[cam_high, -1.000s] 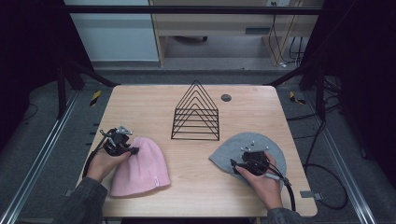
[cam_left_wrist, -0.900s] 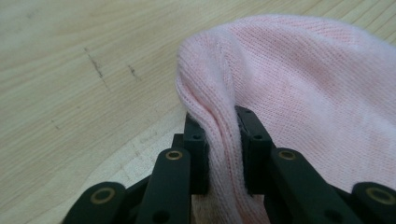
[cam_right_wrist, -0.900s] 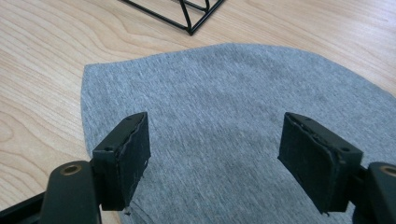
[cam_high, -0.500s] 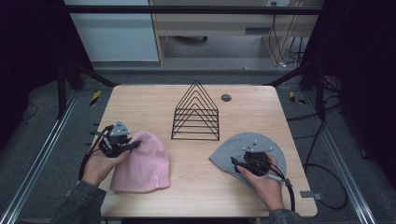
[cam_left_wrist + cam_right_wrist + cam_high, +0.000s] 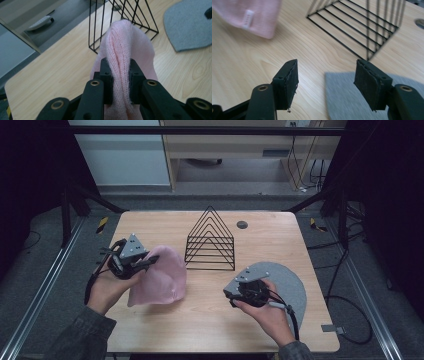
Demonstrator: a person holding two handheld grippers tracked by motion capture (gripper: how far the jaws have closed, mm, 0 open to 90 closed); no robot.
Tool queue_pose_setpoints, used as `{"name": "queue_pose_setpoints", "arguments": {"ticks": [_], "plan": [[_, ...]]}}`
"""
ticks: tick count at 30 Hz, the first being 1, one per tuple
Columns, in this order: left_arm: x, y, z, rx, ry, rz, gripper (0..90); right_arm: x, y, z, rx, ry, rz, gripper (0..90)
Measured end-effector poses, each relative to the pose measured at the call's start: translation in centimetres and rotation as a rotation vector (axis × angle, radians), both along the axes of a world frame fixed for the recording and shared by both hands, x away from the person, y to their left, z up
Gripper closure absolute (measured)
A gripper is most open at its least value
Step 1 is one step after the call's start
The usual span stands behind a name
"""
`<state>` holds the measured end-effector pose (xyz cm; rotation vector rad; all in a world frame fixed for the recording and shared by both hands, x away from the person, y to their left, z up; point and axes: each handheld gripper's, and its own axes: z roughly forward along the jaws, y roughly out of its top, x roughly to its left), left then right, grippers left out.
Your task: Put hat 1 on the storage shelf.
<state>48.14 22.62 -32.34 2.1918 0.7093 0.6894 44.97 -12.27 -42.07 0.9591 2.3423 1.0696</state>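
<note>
left gripper view: left hand-held gripper [image 5: 117, 82] clamps pink beanie [image 5: 130, 47], apparently lifted off table.

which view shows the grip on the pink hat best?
Left gripper view: the pink hat is bunched between the left gripper pads, pinched tight. High view shows the hat hanging from that gripper, grip unclear. Right gripper view catches just a blurred edge with a label.

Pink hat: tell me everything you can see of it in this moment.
The pink hat is a soft ribbed knit beanie with a small pale label near its hem. The left gripper pinches a bunched fold of it between its pads, so it hangs partly lifted over the wooden table, just left of the black wire rack.
</note>
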Motion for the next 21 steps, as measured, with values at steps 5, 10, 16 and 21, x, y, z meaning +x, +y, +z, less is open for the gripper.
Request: {"name": "queue_pose_setpoints", "arguments": {"ticks": [5, 10, 16, 21], "plan": [[-0.1, -0.3, 1.6, -0.027, -0.023, -0.004, 77.9, 0.6, 2.4, 1.1, 0.003, 0.000, 0.064, 39.3], [-0.4, -0.5, 3.1, -0.062, -0.032, -0.024, 77.8, 1.2, 5.4, 1.9, 0.014, 0.004, 0.136, 44.2], [-0.8, -1.0, 4.7, -0.104, -0.045, -0.054, 77.7, 2.2, 8.0, 2.6, 0.051, 0.017, 0.177, 42.9], [-0.9, -1.2, 5.4, -0.126, -0.039, -0.072, 77.6, 3.0, 9.2, 3.0, 0.082, 0.031, 0.209, 50.4]]}}
